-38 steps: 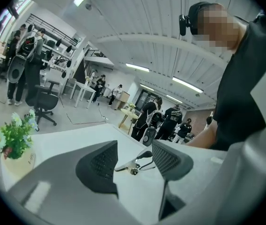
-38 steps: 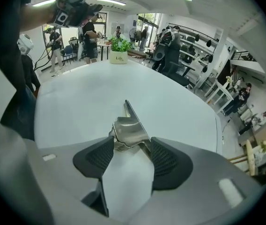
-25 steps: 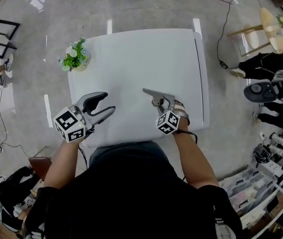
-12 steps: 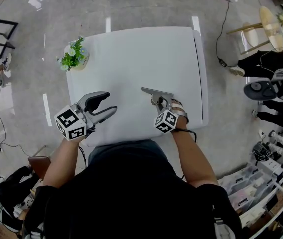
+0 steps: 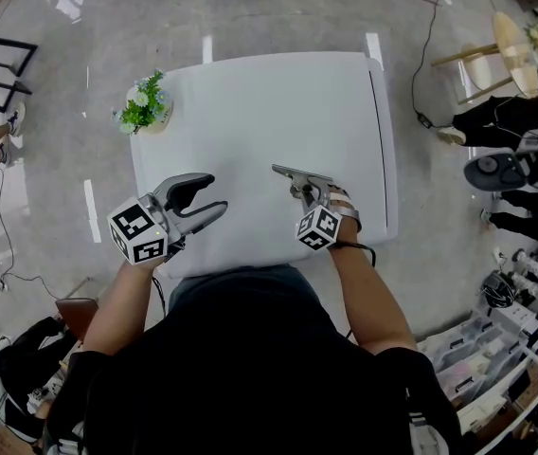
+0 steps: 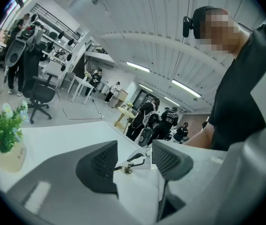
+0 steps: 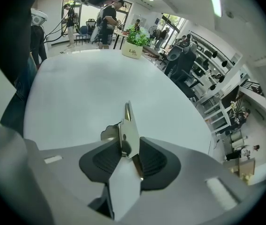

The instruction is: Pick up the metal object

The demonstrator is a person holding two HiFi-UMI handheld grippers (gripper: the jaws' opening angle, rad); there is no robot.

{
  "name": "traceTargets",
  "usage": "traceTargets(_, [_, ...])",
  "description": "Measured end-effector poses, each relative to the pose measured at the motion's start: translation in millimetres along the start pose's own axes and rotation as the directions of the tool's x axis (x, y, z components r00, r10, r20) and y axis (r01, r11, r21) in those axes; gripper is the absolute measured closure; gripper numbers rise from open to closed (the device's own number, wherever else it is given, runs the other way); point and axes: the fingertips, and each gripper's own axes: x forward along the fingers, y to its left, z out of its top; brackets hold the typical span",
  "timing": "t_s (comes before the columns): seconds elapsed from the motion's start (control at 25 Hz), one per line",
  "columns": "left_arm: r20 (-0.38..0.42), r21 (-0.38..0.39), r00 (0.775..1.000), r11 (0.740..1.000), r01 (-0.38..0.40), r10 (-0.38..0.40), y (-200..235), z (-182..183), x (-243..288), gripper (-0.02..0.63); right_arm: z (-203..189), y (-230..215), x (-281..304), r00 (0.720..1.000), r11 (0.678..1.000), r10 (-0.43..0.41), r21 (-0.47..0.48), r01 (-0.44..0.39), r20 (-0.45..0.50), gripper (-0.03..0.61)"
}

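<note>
Metal object (image 7: pixel 127 125) — thin, stiff, likely slick — pinched across its flat faces by the right hand-held gripper (image 7: pixel 128 150), jaws just closing inward.

Head camera steeply above shared table (image 5: pixel 269 112)

Legible only in the right gripper view: "Life" in dark script on the cream plant pot (image 7: pixel 132 52) at the far left corner of the table (image 7: pixel 77 93), with a smaller line beneath too small to read. Same pot in the left gripper view: faint marks, not legible. White print on a dark shirt (image 6: pixel 173 112) far off, too small to read. Black-and-white square code patterns, no letters or numbers, on the cube of the left gripper (image 5: pixel 214 194) and of the right gripper (image 5: pixel 300 190).
</note>
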Motion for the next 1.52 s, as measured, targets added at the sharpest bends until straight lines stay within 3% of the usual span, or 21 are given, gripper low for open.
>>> traceTargets(0.96, [0.018,0.036,1.0,0.999,-0.008,0.007,-5.9,17.9,-11.9,0.385,6.4,-22.1,-1.1,1.0,0.999,-0.016,-0.035,0.015,-0.027,0.543])
traceTargets(1.52, [0.032,0.08,0.999,0.997,-0.007,0.005,-13.7,32.4,-23.9,0.385,7.0,-20.3,-9.9,0.999,1.0,-0.009,0.007,0.01,-0.041,0.545])
